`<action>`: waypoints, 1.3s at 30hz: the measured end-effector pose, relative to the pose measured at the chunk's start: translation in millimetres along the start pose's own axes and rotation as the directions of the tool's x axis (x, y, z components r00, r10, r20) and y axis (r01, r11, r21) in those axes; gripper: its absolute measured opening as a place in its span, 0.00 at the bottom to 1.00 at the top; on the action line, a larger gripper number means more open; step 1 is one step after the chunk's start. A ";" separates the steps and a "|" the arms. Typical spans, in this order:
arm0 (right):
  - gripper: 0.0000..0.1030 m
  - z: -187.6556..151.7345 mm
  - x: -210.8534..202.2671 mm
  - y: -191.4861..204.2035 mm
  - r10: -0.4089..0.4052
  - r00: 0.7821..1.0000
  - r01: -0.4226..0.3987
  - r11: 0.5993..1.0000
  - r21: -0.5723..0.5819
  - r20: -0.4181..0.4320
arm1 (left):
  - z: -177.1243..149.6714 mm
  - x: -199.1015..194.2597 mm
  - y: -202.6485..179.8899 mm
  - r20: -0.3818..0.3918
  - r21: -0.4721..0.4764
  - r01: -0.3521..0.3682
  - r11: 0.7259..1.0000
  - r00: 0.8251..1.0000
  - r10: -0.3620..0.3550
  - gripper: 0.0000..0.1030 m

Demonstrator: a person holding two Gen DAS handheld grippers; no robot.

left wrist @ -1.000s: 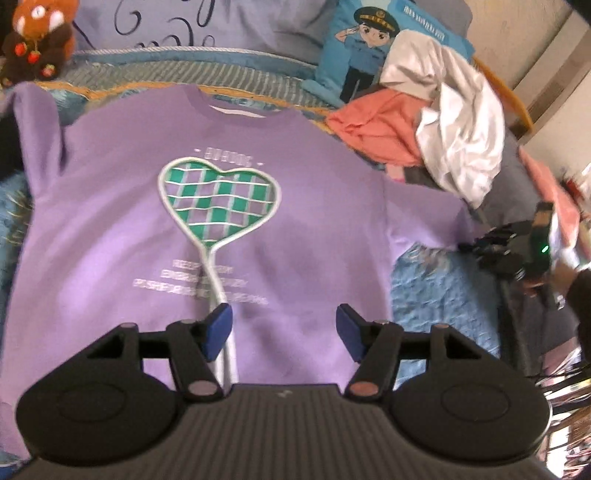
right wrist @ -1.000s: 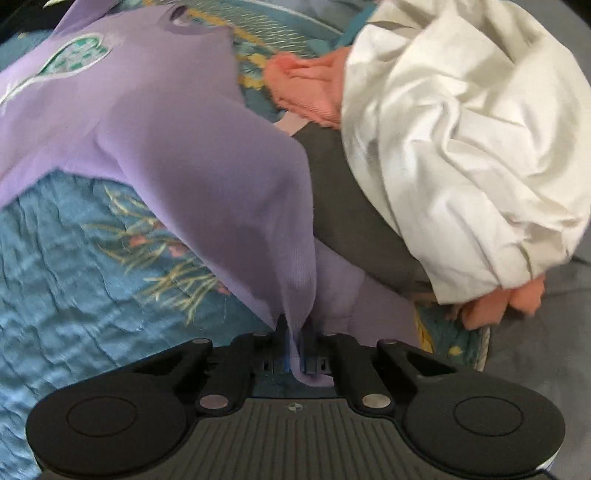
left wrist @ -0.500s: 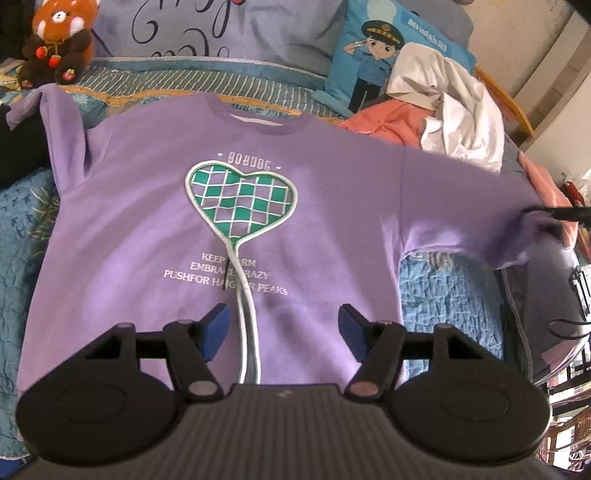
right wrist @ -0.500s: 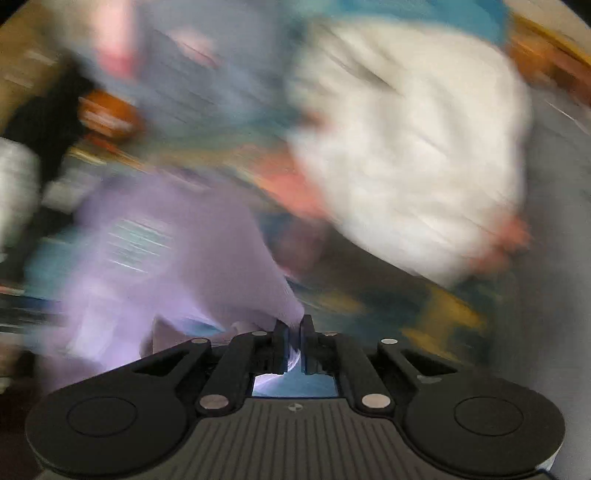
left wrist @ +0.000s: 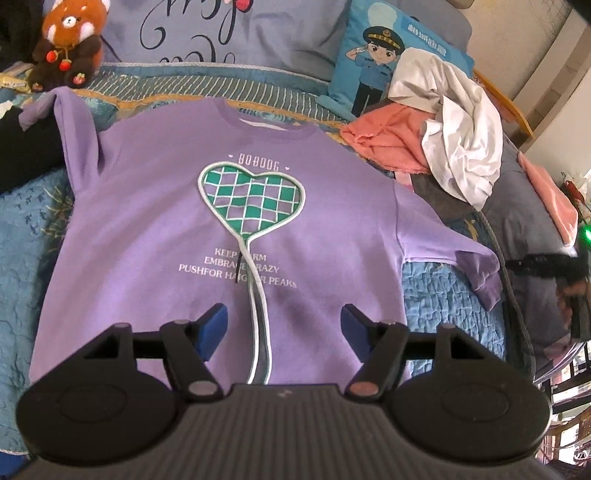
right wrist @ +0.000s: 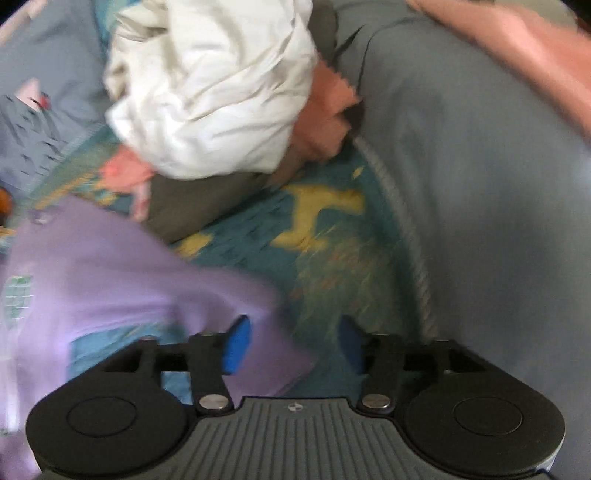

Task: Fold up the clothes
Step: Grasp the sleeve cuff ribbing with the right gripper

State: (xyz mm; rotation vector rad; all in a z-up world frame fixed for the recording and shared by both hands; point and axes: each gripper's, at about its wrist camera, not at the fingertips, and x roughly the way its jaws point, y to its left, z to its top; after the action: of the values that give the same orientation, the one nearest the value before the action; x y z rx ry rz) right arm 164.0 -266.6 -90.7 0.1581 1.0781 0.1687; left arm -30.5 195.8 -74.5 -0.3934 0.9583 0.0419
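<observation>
A purple sweatshirt [left wrist: 155, 236] with a green checked heart print lies face up and spread flat on the blue quilt [left wrist: 432, 295]. My left gripper [left wrist: 282, 326] is open and empty, hovering over the shirt's lower hem. The shirt's right sleeve [left wrist: 476, 266] lies stretched out on the quilt. My right gripper [right wrist: 291, 341] is open, just past the sleeve's cuff [right wrist: 207, 306], which lies loose beside its left finger. It shows blurred at the right edge of the left wrist view [left wrist: 546, 266].
A heap of white [left wrist: 458, 122], coral [left wrist: 388, 140] and dark clothes lies at the back right. A blue cartoon cushion [left wrist: 376, 66], a lilac pillow [left wrist: 207, 33] and a plush toy [left wrist: 66, 44] stand behind. A grey blanket [right wrist: 480, 184] covers the right side.
My right gripper pulled the right sleeve outward, opened and let it go. The sleeve now lies flat on the quilt. My left gripper stayed open over the hem.
</observation>
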 end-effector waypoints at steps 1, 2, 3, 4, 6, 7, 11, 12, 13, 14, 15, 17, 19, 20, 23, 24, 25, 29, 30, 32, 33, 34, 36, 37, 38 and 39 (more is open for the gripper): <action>0.56 -9.7 0.6 -0.5 0.034 0.999 -0.033 0.999 0.023 -0.003 | -1.0 0.6 -1.3 -0.003 0.003 0.001 1.000 1.000 -0.001 0.70; 0.56 -20.5 5.7 -2.2 0.047 0.999 -0.046 0.997 0.056 -0.010 | -1.8 1.3 -3.4 -0.007 0.008 0.002 1.000 1.000 -0.002 0.70; 0.56 -31.1 10.9 -4.0 0.059 0.998 -0.057 0.994 0.089 -0.016 | -2.7 1.9 -5.4 -0.010 0.013 0.003 1.000 1.000 -0.003 0.70; 0.56 -38.1 18.0 -6.5 0.059 0.998 -0.059 0.990 0.126 -0.003 | -3.5 2.3 -7.7 -0.013 0.019 0.004 1.000 1.000 -0.004 0.70; 0.57 -52.2 32.4 -11.6 0.059 0.998 -0.063 0.978 0.198 0.024 | -5.1 1.8 -13.1 -0.017 0.035 0.007 0.999 1.000 -0.007 0.70; 0.59 -59.1 38.9 -13.9 0.058 0.997 -0.066 0.970 0.233 0.041 | -5.9 0.9 -15.3 -0.019 0.043 0.008 0.999 1.000 -0.007 0.70; 0.08 -67.7 38.3 -17.7 0.147 0.975 -0.197 0.919 0.342 0.166 | -8.2 -3.7 -19.9 -0.018 0.056 0.001 0.998 1.000 0.000 0.70; 0.08 -67.5 37.5 -16.0 0.143 0.976 -0.193 0.918 0.345 0.167 | -8.6 -4.9 -19.7 -0.017 0.053 -0.002 0.999 1.000 0.003 0.70; 0.07 -67.3 36.5 -14.2 0.138 0.976 -0.189 0.919 0.346 0.168 | -8.9 -5.9 -19.3 -0.017 0.049 -0.006 0.999 1.000 0.007 0.70; 0.07 -65.8 31.5 -10.3 0.130 0.976 -0.181 0.930 0.319 0.175 | -9.2 -7.1 -18.5 -0.017 0.045 -0.011 0.999 1.000 0.011 0.70; 0.07 -64.9 23.4 -7.4 0.120 0.974 -0.173 0.940 0.294 0.190 | -9.5 -8.4 -17.6 -0.016 0.043 -0.014 0.999 1.000 0.015 0.70; 0.06 -62.7 1.2 -11.4 0.117 0.966 -0.183 0.938 0.295 0.229 | -10.2 -11.3 -16.6 -0.014 0.042 -0.018 0.999 1.000 0.019 0.70; 0.06 -54.3 -28.6 -21.9 0.114 0.955 -0.200 0.928 0.313 0.274 | -10.9 -14.0 -15.4 -0.012 0.046 -0.017 0.999 1.000 0.018 0.70; 0.06 -49.1 -44.9 -27.8 0.114 0.949 -0.210 0.924 0.320 0.296 | -11.2 -15.0 -14.9 -0.012 0.046 -0.016 0.999 1.000 0.016 0.70; 0.04 -29.1 -77.2 -36.2 0.125 0.935 -0.227 0.929 0.291 0.331 | -12.6 -16.5 -13.3 -0.012 0.040 -0.006 0.999 1.000 0.007 0.70; 0.04 -22.1 -82.8 -35.3 0.133 0.938 -0.228 0.933 0.280 0.321 | -13.2 -16.7 -13.3 -0.012 0.037 -0.005 0.999 1.000 0.005 0.70; 0.04 -16.0 -82.2 -33.0 0.134 0.945 -0.219 0.937 0.273 0.298 | -13.8 -17.0 -13.4 -0.010 0.035 -0.003 0.999 1.000 0.003 0.70; 0.04 -12.6 -46.3 -22.0 0.070 0.985 -0.111 0.956 0.270 0.157 | -15.6 -18.2 -13.6 -0.007 0.031 0.007 0.999 1.000 -0.007 0.70; 0.04 -15.7 -35.3 -21.1 0.061 0.990 -0.096 0.952 0.290 0.127 | -15.8 -18.8 -13.7 -0.007 0.032 0.007 0.999 1.000 -0.007 0.70; 0.04 -23.7 -21.2 -17.3 0.044 0.993 -0.078 0.941 0.330 0.108 | -16.2 -20.9 -13.4 -0.004 0.036 0.002 0.999 1.000 -0.002 0.70; 0.04 -28.2 -18.3 -14.2 0.038 0.992 -0.078 0.934 0.350 0.118 | -16.3 -21.9 -12.7 -0.003 0.038 -0.001 0.999 1.000 0.001 0.70; 0.04 -28.7 -24.2 -6.8 0.061 0.987 -0.111 0.930 0.349 0.150 | -16.2 -22.8 -11.1 -0.001 0.038 -0.006 0.999 1.000 0.006 0.70; 0.05 -29.1 -36.4 8.7 0.106 0.971 -0.177 0.922 0.344 0.215 | -15.0 -23.4 -6.1 0.000 0.033 -0.017 0.999 1.000 0.017 0.71; 0.04 -22.2 -46.1 24.4 0.148 0.956 -0.226 0.922 0.313 0.253 | -14.2 -23.1 -3.2 0.000 0.027 -0.023 0.999 1.000 0.023 0.71; 0.04 -15.3 -55.8 40.1 0.190 0.938 -0.273 0.920 0.281 0.290 | -13.4 -23.0 -0.4 0.002 0.021 -0.027 0.999 1.000 0.027 0.71; 0.05 -8.2 -65.5 56.0 0.233 0.917 -0.319 0.915 0.245 0.323 | -12.9 -23.0 2.2 0.006 0.014 -0.028 1.000 1.000 0.028 0.71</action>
State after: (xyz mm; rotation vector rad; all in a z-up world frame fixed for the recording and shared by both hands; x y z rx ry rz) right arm 123.1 -225.5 -26.4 0.5919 0.7786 0.2345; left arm -54.5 196.5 -63.2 -0.3666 0.9580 0.0612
